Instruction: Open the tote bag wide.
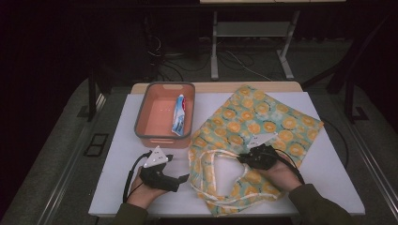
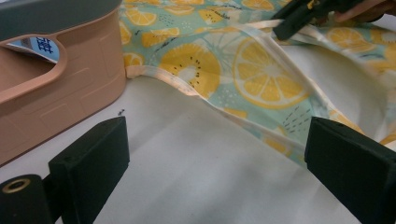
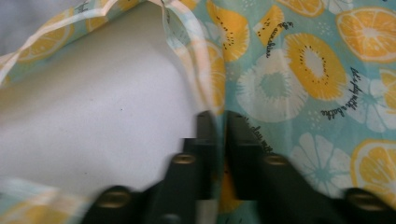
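Observation:
A teal fabric bag [image 1: 256, 126] printed with orange slices lies flat on the white table, its mouth and cream handles [image 1: 211, 157] toward me. My right gripper [image 1: 241, 158] sits at the mouth's right edge. In the right gripper view its jaws [image 3: 220, 126] stand almost together with the bag's rim [image 3: 205, 70] pinched between them. My left gripper [image 1: 180, 180] rests on the table just left of the bag's mouth. Its jaws [image 2: 215, 163] are wide apart with bare table between them. The bag's edge [image 2: 187, 88] lies just ahead of them.
A salmon bin [image 1: 141, 112] with a grey rim stands at the back left and holds a toothpaste tube [image 1: 179, 115]. In the left gripper view its wall [image 2: 70, 93] is close on the left. The table's front edge runs just under my hands.

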Available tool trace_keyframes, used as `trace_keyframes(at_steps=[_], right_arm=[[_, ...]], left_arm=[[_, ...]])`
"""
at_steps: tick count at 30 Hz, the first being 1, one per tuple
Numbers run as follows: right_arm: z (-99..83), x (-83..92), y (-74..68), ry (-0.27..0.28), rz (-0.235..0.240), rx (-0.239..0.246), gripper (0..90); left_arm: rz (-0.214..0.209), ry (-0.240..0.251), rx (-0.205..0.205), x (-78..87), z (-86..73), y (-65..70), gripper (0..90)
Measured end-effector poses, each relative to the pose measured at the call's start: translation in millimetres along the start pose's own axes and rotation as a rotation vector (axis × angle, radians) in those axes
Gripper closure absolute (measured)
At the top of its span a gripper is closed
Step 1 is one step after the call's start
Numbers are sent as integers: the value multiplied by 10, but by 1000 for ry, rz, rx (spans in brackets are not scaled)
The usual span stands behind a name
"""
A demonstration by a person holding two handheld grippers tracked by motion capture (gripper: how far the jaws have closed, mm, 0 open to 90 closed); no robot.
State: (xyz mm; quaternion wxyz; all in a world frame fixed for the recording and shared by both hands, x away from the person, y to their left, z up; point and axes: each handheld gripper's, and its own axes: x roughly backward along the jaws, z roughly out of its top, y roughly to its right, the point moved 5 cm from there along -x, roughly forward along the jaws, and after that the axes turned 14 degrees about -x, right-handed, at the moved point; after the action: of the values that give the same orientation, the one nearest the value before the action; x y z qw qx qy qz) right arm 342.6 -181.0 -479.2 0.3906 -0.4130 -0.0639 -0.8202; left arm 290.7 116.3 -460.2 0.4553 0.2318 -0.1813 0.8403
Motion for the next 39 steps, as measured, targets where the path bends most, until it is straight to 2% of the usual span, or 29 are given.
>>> trace_keyframes(at_steps=[1,5,7,8,14,17,21,26,29,35,39], right_arm=[[2,21,1,4,5,-14,551],[43,191,-73,60,39,-19,367],[54,271,-135,85,45,-7,343],[50,319,-191,87,73,1,335],[-4,458,-471,90,174,41,319],[-28,485,-632,85,222,68,340],[-104,467,-866,49,288,116,391],[-193,381,-1096,-4,335,171,456],[-247,293,-1150,-46,347,192,499],[-343,127,-1185,-131,354,220,655],[-367,82,-1186,-157,352,228,765]], left_arm=[[-2,-1,0,-2,-1,0,52],[-8,-4,0,-12,-1,8,51],[-12,1,4,-14,1,8,49],[-12,1,4,-14,1,8,48],[-18,5,3,-12,1,9,48],[-20,3,3,-11,-2,7,50],[-21,3,2,-10,-2,4,51],[-24,4,0,-16,1,9,52],[-25,6,0,-16,3,14,52],[-31,0,-2,-25,1,20,52],[-31,0,-3,-24,1,21,52]])
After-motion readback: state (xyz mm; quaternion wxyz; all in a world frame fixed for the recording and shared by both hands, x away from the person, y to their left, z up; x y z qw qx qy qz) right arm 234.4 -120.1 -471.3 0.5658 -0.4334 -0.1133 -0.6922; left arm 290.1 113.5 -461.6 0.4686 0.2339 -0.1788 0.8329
